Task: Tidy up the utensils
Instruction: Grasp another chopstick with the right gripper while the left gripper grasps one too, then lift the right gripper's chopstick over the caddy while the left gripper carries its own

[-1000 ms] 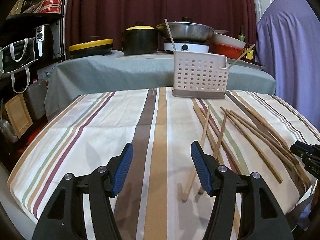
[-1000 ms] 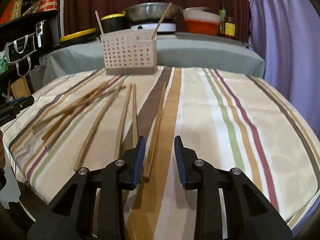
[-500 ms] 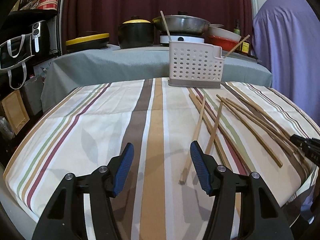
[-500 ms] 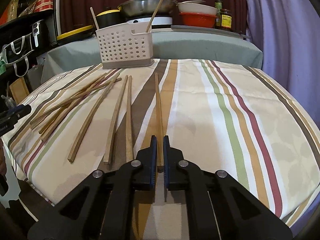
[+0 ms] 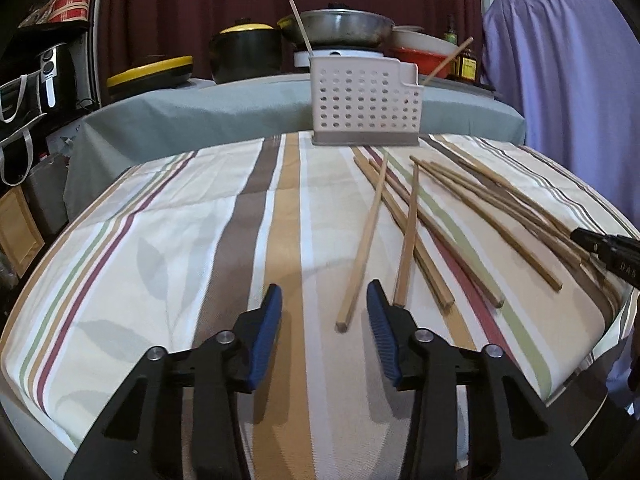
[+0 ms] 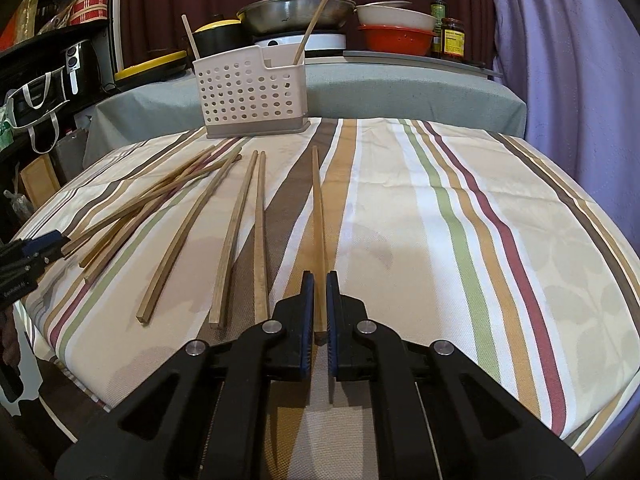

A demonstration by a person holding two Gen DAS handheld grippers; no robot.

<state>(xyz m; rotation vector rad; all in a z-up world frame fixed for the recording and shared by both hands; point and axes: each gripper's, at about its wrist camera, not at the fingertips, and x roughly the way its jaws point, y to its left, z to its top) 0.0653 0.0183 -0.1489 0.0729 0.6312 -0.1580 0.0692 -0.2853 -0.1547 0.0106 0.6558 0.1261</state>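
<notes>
The chopstick (image 6: 319,216) I was after lay alone on the striped tablecloth (image 6: 460,240), running toward twelve o'clock at the white perforated caddy (image 6: 252,92), and my right gripper (image 6: 318,308) had its blue pads clamped on the near end. I took it by that end, I judge, so the long free part could be swung up and dropped into the caddy, where two sticks already leaned. The other loose chopsticks (image 6: 192,216) fanned out at ten o'clock, well apart from mine.

My left gripper (image 5: 324,332) sat low over the cloth with its jaws narrowed to a middling gap and nothing pressed between them; the end of one pale chopstick (image 5: 362,248) lay just ahead, inside the gap's line (a second lay at one o'clock, beside the right pad).

A second earlier my right jaws stood apart around the stick; they had since shut on it. My left jaws had just been closing and had come nearer the cloth.
</notes>
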